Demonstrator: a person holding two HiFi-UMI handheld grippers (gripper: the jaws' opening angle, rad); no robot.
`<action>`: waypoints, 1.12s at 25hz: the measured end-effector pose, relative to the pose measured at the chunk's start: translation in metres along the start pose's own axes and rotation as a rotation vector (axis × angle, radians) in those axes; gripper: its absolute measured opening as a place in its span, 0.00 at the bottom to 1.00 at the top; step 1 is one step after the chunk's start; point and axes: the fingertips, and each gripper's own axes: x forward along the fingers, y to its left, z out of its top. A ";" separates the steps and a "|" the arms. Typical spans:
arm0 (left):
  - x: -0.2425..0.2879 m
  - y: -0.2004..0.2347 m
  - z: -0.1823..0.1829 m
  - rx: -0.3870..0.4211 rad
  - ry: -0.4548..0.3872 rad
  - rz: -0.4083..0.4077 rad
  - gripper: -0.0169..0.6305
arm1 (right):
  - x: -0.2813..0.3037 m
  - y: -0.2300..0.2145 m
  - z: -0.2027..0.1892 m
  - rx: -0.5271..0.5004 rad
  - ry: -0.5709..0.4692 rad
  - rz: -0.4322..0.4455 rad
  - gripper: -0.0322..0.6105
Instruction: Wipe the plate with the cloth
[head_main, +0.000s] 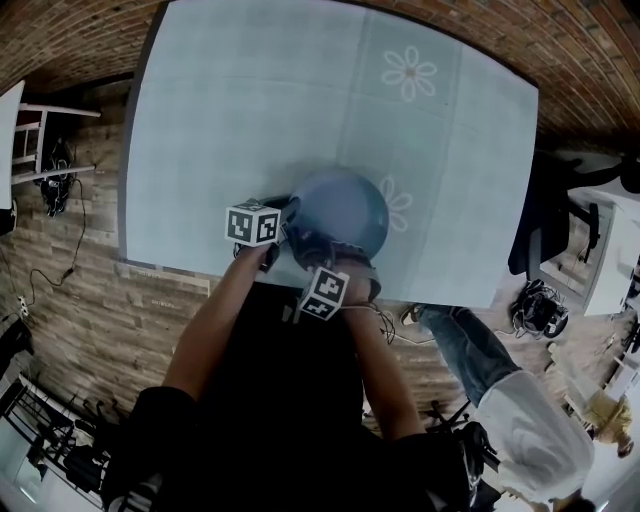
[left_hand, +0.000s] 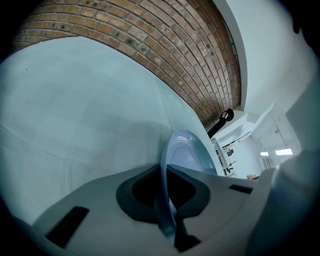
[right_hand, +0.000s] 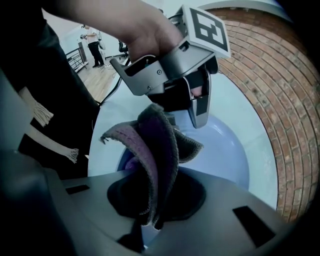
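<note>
Seemingly stiff, smooth and breakable, the blue plate (head_main: 345, 205) sits at the near edge of the pale table (head_main: 230, 110). Its thin left rim looks like the sensible hold, and that is where the left gripper (left_hand: 167, 187) has its 2 jaws clamped. Smaller, soft and probably light, the limp knitted cloth (right_hand: 157, 145) suits a pinched fold, and the right gripper (right_hand: 150, 202) is closed on 1 such fold over the plate's near side. No brand or writing is readable, only the grippers' square markers (head_main: 252, 224).
</note>
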 end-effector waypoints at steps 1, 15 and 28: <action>0.000 0.000 0.000 -0.002 0.002 -0.002 0.09 | 0.001 -0.001 0.002 0.010 -0.006 -0.001 0.14; 0.001 -0.002 -0.002 -0.011 0.015 -0.018 0.09 | 0.012 -0.034 0.011 0.142 -0.011 -0.031 0.14; 0.000 -0.003 -0.001 -0.013 0.017 -0.019 0.09 | 0.014 -0.082 0.007 0.148 -0.014 -0.049 0.14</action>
